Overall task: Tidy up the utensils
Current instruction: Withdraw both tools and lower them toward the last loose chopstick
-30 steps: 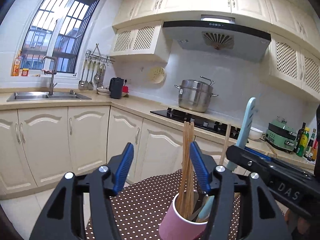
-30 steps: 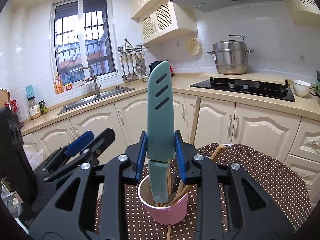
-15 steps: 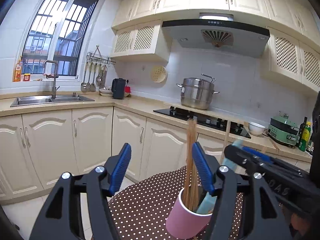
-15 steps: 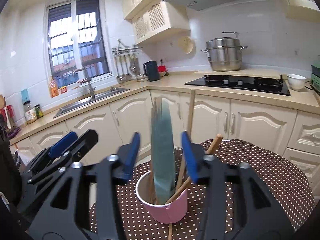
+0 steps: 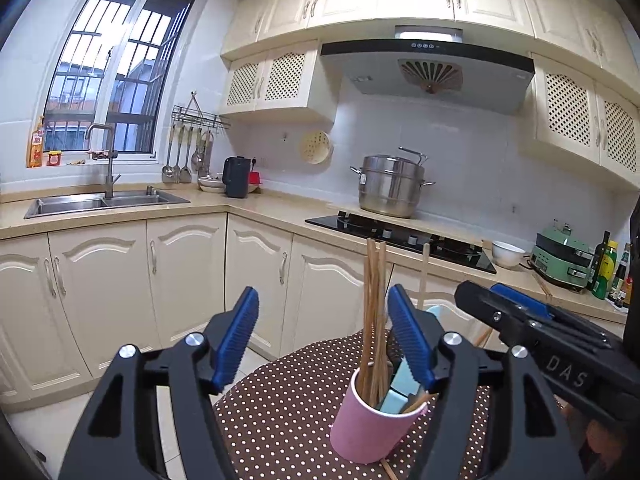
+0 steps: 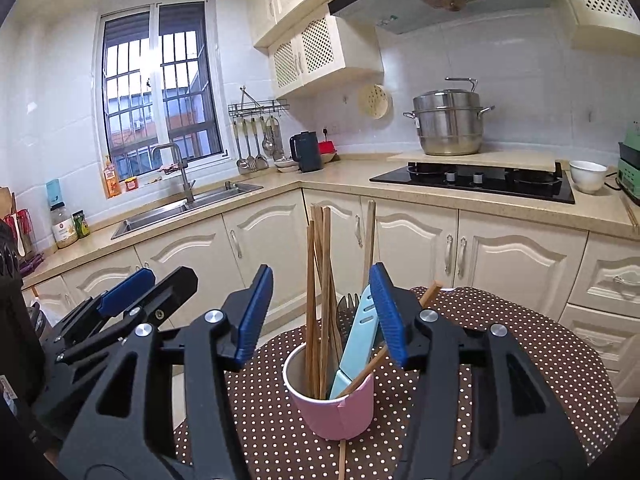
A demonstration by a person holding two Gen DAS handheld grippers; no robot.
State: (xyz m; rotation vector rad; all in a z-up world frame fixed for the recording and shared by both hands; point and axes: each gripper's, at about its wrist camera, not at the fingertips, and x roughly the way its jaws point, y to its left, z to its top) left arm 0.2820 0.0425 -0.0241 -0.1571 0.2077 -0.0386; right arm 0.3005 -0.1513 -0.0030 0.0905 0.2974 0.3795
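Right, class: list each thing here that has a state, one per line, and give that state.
Left gripper: jaws open, empty.
Right gripper: jaws open, empty.
Pink cup: upright, holding utensils.
Blue knife: leaning in cup, released.
Chopsticks: standing in cup.
Steamer pot: lidded.

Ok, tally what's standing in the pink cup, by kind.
Wooden chopsticks: 6 that can be told apart; they overlap, so there may be more
Light blue knife: 1
Dark fork: 1
Total: 8 in the pink cup
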